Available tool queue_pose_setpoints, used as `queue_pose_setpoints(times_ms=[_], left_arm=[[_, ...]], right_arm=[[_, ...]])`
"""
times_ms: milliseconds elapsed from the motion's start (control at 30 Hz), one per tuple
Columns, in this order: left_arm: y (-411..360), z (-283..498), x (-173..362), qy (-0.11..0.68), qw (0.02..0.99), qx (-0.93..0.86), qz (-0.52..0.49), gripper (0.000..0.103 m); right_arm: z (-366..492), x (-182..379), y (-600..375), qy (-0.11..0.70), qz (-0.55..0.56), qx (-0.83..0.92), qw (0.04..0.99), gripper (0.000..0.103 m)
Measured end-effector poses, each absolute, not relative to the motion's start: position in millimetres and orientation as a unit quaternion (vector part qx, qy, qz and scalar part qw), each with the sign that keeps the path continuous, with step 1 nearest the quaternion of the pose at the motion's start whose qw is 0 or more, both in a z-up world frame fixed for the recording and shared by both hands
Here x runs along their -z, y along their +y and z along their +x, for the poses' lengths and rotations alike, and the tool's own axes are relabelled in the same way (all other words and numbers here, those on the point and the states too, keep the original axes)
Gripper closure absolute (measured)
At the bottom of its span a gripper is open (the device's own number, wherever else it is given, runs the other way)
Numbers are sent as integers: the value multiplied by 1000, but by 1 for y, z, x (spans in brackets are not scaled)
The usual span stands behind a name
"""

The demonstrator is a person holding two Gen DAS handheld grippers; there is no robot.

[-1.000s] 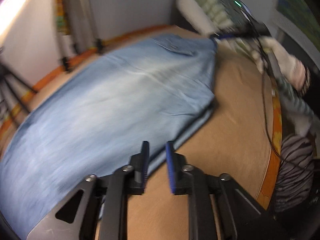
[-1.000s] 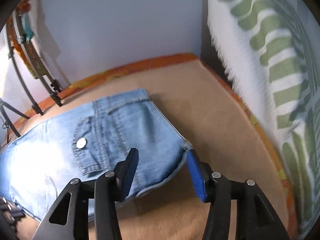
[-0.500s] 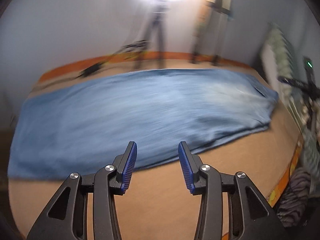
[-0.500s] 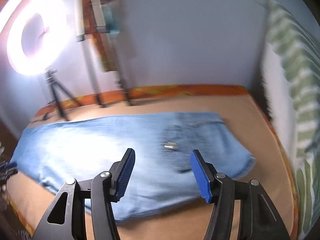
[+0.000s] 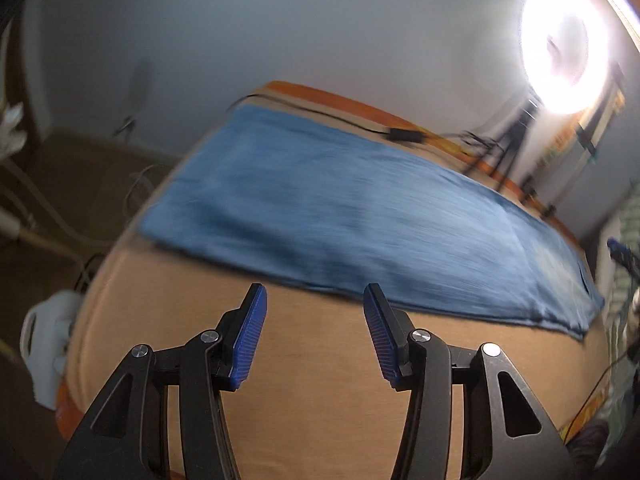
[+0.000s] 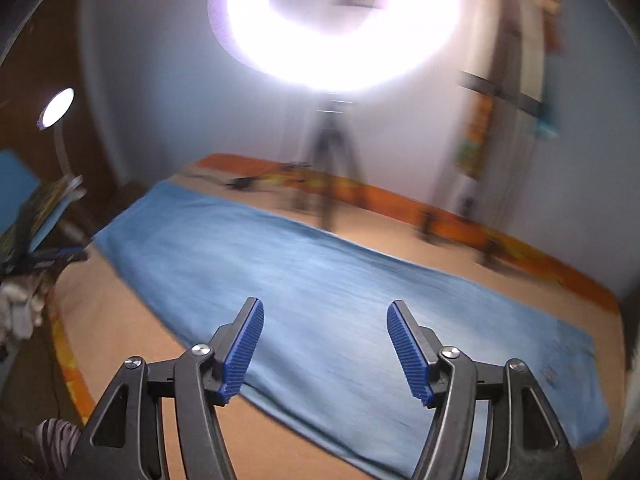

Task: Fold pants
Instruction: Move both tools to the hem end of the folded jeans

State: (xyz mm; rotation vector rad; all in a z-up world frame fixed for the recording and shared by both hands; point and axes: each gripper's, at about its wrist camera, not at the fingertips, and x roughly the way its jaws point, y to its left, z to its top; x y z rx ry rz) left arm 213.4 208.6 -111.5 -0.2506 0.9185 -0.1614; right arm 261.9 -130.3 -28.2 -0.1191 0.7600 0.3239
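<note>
Both grippers have swung away from the waistband end since a second ago, and the left gripper (image 5: 312, 334), then nearly closed, is now gaping wide with nothing between its ribbed blue pads (image 5: 249, 340). It is hovering over bare tan bed (image 5: 320, 400), just short of the near edge of the pants (image 5: 360, 216). The right gripper (image 6: 324, 346) is likewise spread and empty, hanging over the pants' (image 6: 320, 292) near edge.

Ahead of both grippers the pants are lying flat as one long blue denim strip, folded leg on leg. Its long axis is running from far left to near right in each view, hem end to the far left, the broader waist end to the right. Motion blur is smearing the weave.

Beyond the pants the bed's orange border (image 6: 400, 196) is meeting a pale wall (image 5: 280, 40). A glaring ring light (image 6: 340, 20) is standing on a dark tripod (image 6: 332, 160) past the far edge, with black cables (image 5: 400, 134) trailing along the border.
</note>
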Motion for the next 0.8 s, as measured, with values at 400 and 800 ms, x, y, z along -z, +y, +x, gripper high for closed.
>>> queue_pose_setpoints(times_ms=[400, 800], left_arm=[[301, 211, 127, 430, 882, 48, -187, 54], [330, 219, 140, 427, 876, 62, -216, 54]], right_arm=[[274, 69, 115, 373, -192, -355, 835, 38], [312, 134, 287, 389, -246, -427, 779, 44]])
